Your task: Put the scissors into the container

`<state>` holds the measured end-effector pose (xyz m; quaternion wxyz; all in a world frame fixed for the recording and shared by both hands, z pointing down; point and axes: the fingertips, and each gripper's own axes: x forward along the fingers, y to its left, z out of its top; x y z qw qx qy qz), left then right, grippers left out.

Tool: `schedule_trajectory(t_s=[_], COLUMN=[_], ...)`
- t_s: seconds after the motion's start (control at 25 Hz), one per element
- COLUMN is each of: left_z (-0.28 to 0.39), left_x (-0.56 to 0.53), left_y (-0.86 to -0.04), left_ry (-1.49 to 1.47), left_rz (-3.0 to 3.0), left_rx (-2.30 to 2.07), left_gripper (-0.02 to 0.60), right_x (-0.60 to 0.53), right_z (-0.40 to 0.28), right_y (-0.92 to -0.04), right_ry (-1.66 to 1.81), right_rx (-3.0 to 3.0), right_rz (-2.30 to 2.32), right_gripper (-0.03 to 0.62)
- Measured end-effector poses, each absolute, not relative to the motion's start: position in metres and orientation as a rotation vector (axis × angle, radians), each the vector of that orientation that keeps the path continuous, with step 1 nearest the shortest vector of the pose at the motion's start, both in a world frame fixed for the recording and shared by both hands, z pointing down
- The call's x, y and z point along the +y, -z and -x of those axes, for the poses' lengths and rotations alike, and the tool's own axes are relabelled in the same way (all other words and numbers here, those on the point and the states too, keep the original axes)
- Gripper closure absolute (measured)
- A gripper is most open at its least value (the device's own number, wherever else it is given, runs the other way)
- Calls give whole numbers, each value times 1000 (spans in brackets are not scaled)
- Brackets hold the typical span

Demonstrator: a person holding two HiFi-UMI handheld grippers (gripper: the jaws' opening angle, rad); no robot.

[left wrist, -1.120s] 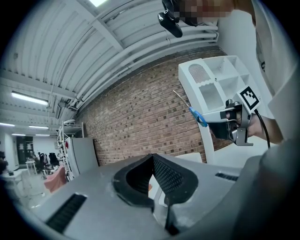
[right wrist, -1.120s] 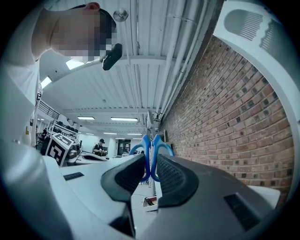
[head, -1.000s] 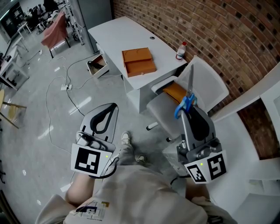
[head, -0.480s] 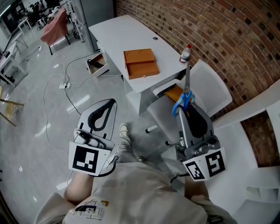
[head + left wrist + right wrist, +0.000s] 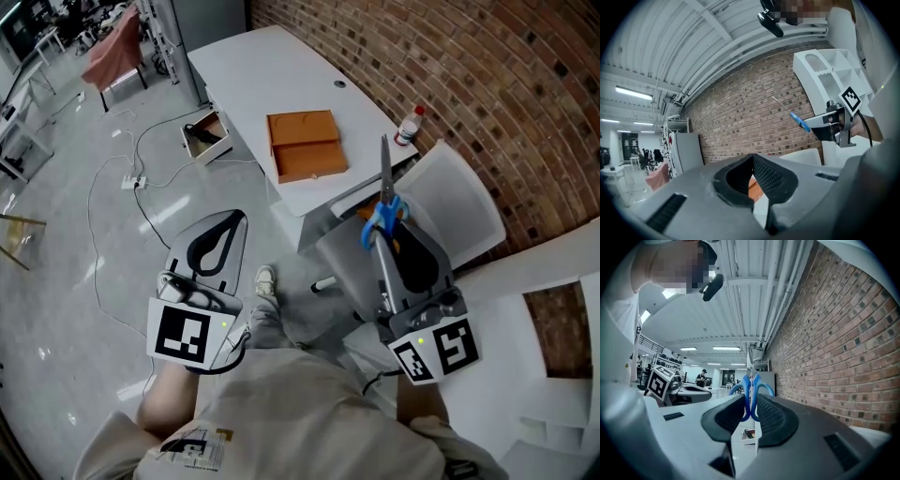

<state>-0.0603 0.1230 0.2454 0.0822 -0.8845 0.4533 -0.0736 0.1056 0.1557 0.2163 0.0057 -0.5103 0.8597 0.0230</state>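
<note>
My right claw [image 5: 385, 230] is clamped on the scissors [image 5: 385, 183] — left claw [image 5: 240, 217] together, empty. Grip firm, blade steady, toward the orange container [image 5: 307, 145] at upper centre.

Blue-handled scissors [image 5: 383, 208], blades shut and pointing forward, handles clamped between fingers [image 5: 777, 420], orange container [image 5: 306, 145] flat on white desk [image 5: 248, 75]

Ceiling strip lights [image 5: 726, 348] give bright, even light; edges bend fisheye-style.
</note>
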Motion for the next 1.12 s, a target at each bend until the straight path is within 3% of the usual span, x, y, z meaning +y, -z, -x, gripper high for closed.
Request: schedule_trajectory(t_s=[1.12], left_z=[94], left_x=[-154], left_y=[-282], left_ry=[348], left_rz=[2801], left_rx=[1191], left_gripper=[573], right_x=[-115], right_z=[-53], right_y=[-276], right_ry=[159], right_rx=[3014], right_rz=[1641], right_gripper=[516])
